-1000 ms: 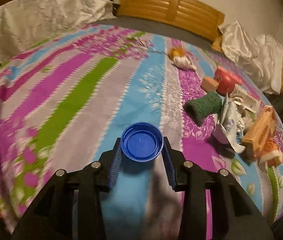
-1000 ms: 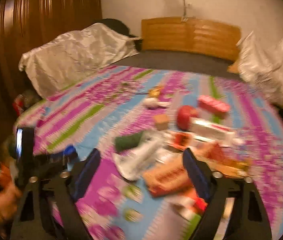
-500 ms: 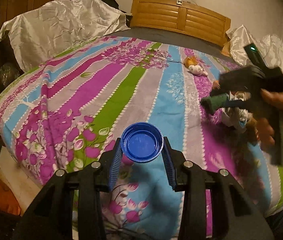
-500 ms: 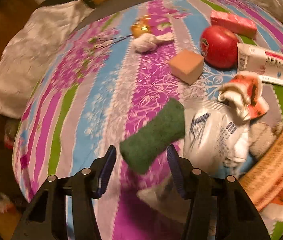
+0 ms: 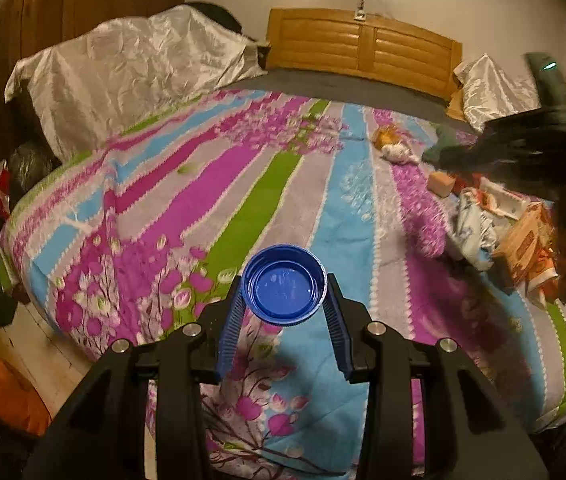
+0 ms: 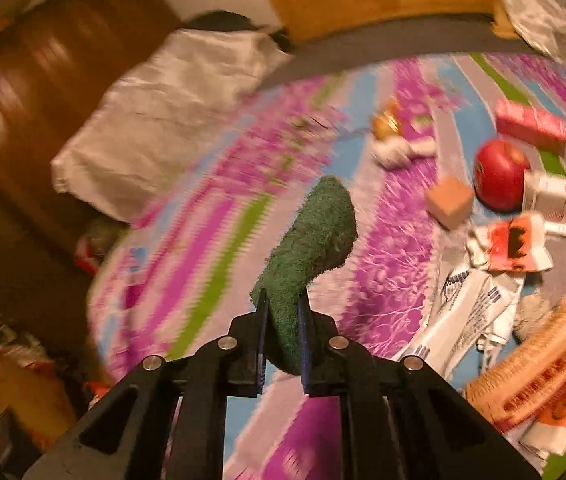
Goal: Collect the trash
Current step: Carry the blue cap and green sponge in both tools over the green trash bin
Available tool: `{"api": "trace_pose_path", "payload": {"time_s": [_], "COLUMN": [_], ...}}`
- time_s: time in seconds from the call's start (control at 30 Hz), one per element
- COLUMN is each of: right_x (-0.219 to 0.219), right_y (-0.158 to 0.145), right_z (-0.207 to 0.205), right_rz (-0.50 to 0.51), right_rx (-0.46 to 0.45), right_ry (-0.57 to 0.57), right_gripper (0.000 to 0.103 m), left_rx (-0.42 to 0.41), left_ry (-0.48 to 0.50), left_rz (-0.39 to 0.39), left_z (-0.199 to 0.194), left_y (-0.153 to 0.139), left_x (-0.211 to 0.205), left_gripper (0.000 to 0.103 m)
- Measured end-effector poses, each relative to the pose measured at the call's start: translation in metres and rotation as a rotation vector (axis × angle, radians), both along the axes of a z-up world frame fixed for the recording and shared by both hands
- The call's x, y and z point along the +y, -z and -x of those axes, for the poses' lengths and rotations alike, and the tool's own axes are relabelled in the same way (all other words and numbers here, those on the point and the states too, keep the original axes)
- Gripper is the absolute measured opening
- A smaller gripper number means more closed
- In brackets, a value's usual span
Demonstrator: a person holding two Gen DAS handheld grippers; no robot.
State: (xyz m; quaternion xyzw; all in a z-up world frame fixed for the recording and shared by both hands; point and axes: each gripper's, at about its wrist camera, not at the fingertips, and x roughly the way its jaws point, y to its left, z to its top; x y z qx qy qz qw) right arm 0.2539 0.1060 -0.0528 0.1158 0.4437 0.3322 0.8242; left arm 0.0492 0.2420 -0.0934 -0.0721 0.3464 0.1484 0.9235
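Note:
My left gripper (image 5: 284, 305) is shut on a blue bottle cap (image 5: 283, 283), open side facing the camera, held above the striped bedspread (image 5: 251, 200) near the bed's front edge. My right gripper (image 6: 282, 312) has its jaws closing on a green scouring pad (image 6: 315, 232), whose lower end is squeezed between the pads while the rest sticks up and forward, lifted off the bed. In the left wrist view the right gripper (image 5: 447, 156) appears blurred at the right, a hand behind it, with the green pad (image 5: 441, 151) at its tip.
A trash pile lies on the bed's right side: white wrappers (image 6: 467, 312), an orange packet (image 6: 539, 364), a red apple (image 6: 501, 174), a tan block (image 6: 449, 202), a pink box (image 6: 531, 126), a white carton (image 6: 563, 204). A knotted white cloth (image 6: 395, 150) lies farther back. Bags lie on the floor at left (image 5: 7, 392).
The right gripper dropped over the green pad, closed on it and lifted it off the bed. The left gripper drew back toward the bed's front edge, still holding the blue cap.

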Motion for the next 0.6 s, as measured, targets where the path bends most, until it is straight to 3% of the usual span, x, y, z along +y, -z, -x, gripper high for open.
{"api": "trace_pose_path", "payload": {"time_s": [0.13, 0.27, 0.4, 0.6], "right_x": [-0.041, -0.093, -0.161, -0.274], "right_y": [-0.059, -0.110, -0.155, -0.189], "right_z": [0.034, 0.069, 0.112, 0.180], "right_rz": [-0.101, -0.133, -0.120, -0.014], "right_rx": [-0.092, -0.194, -0.291, -0.408], "right_ry": [-0.031, -0.010, 0.068, 0.271], "right_gripper": [0.014, 0.014, 0.014, 0.014], "left_rx": [-0.041, -0.097, -0.146, -0.190], "left_ry": [0.053, 0.134, 0.243, 0.452], "left_rz": [-0.024, -0.036, -0.032, -0.021], "left_z": [-0.007, -0.014, -0.025, -0.045], "left_y": [-0.023, -0.048, -0.072, -0.100], "left_x": [-0.023, -0.053, -0.092, -0.170], "left_gripper": [0.037, 0.038, 0.038, 0.038]}}
